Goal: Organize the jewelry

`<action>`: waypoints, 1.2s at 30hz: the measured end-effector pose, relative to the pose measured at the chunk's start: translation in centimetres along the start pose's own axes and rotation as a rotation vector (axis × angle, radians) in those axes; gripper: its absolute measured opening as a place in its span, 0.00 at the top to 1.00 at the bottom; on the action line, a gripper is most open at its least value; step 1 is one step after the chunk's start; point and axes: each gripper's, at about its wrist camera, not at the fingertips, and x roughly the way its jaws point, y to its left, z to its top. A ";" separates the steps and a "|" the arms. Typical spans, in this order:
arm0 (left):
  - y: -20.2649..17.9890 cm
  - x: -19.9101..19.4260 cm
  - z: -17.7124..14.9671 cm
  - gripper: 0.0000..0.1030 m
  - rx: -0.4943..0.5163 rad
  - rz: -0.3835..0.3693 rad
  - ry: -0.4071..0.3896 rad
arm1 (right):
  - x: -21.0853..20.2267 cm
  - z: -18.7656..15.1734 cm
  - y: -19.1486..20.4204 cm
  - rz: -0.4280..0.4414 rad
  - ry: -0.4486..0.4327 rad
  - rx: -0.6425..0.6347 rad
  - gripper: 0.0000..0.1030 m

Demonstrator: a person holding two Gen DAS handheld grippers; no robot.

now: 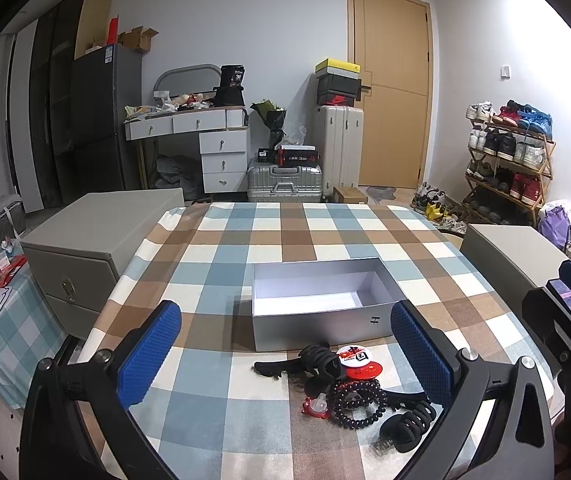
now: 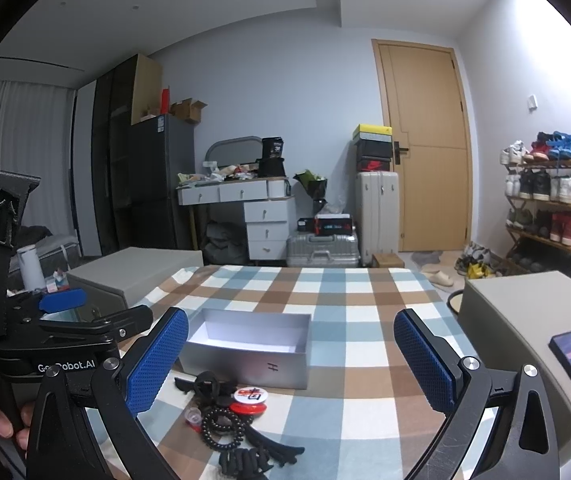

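Hovering wide open, the left hand-held gripper [image 1: 285, 344] and right hand-held gripper [image 2: 291, 356] should single out one hair claw [image 1: 319, 358], lower centre, for the silver box [image 1: 317, 322].

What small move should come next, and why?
Probably lower the left hand-held gripper onto the black hair claw nearest the box. Both hand-held grippers are open and hold nothing, the grey box is empty, and the pile of accessories lies just in front of it, between the left fingers.
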 end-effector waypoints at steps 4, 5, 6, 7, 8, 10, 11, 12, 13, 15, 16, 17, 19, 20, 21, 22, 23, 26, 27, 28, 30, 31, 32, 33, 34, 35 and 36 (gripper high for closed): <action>0.2 0.0 0.0 0.01 -0.007 0.003 0.000 | 0.0 0.0 0.1 -0.001 0.002 -0.003 0.00; 0.2 0.0 0.0 0.01 -0.008 0.005 -0.001 | 0.0 0.0 0.1 0.000 0.003 -0.003 0.00; 0.3 0.0 0.0 0.01 -0.009 0.005 0.000 | 0.0 0.1 0.1 -0.001 0.003 -0.004 0.00; 0.3 0.0 0.0 0.01 -0.010 0.005 0.000 | 0.0 0.1 0.1 -0.001 0.002 -0.004 0.00; 0.3 0.0 0.0 0.01 -0.009 0.004 0.001 | 0.0 0.1 0.1 0.000 0.003 -0.004 0.00; 0.4 0.0 0.0 0.01 -0.010 0.006 -0.001 | 0.0 0.1 0.1 0.000 0.003 -0.005 0.00; 0.4 0.0 0.0 0.01 -0.011 0.006 0.000 | 0.0 0.1 0.1 0.000 0.003 -0.005 0.00; 0.4 0.0 0.0 0.01 -0.012 0.004 0.001 | 0.0 0.1 0.1 0.000 0.003 -0.005 0.00; 0.3 0.0 0.0 0.01 -0.011 0.005 0.000 | 0.0 0.1 0.1 0.000 0.003 -0.005 0.00; 0.4 0.0 0.0 0.01 -0.008 0.005 0.002 | 0.0 0.1 0.1 0.000 0.004 -0.005 0.00; 0.4 0.1 0.0 0.01 -0.008 0.005 0.002 | 0.0 0.1 0.1 0.000 0.005 -0.006 0.00; 0.6 0.1 0.1 0.01 -0.008 0.005 0.003 | 0.0 0.0 0.1 0.000 0.006 -0.007 0.00; 0.8 0.1 0.2 0.01 -0.011 0.004 0.006 | 0.2 0.0 0.2 0.005 0.012 -0.009 0.00; 0.8 0.2 0.2 0.01 -0.010 0.004 0.006 | 0.2 -0.1 0.1 0.015 0.015 -0.009 0.00; 0.8 0.2 0.2 0.01 -0.010 0.004 0.007 | 0.3 -0.2 0.1 0.026 0.018 -0.007 0.00; 0.9 0.2 0.1 0.01 -0.011 0.004 0.009 | 0.4 -0.3 0.1 0.036 0.023 -0.005 0.00; 1.0 0.2 0.1 0.01 -0.012 0.004 0.010 | 0.6 -0.4 0.0 0.044 0.031 -0.002 0.00; 1.3 0.5 -0.2 0.01 -0.017 0.004 0.020 | 1.0 -1.0 -0.1 0.070 0.063 0.004 0.00; 1.5 0.6 -0.3 0.01 -0.020 0.005 0.024 | 1.2 -1.2 -0.1 0.082 0.078 0.004 0.00; 1.6 0.6 -0.4 0.01 -0.022 0.007 0.027 | 1.5 -1.7 -0.1 0.102 0.099 0.001 0.00; 1.9 0.8 -0.7 0.01 -0.026 0.009 0.036 | 2.0 -2.7 0.1 0.131 0.139 -0.011 0.00; 2.1 1.0 -0.9 0.01 -0.030 0.005 0.048 | 2.2 -3.2 0.2 0.139 0.158 -0.015 0.00; 2.3 1.2 -1.2 0.01 -0.033 0.001 0.064 | 2.5 -3.7 0.2 0.147 0.180 -0.017 0.00; 2.4 1.3 -1.3 0.01 -0.036 -0.003 0.074 | 2.8 -4.4 0.3 0.158 0.208 -0.017 0.00; 2.6 1.5 -1.6 0.01 -0.041 -0.005 0.085 | 3.1 -5.0 0.3 0.167 0.232 -0.015 0.00; 2.9 1.5 -1.8 0.01 -0.045 -0.005 0.092 | 3.3 -5.6 0.3 0.175 0.257 -0.012 0.00; 2.9 1.6 -2.0 0.01 -0.048 -0.006 0.095 | 3.6 -6.1 0.3 0.182 0.284 -0.010 0.00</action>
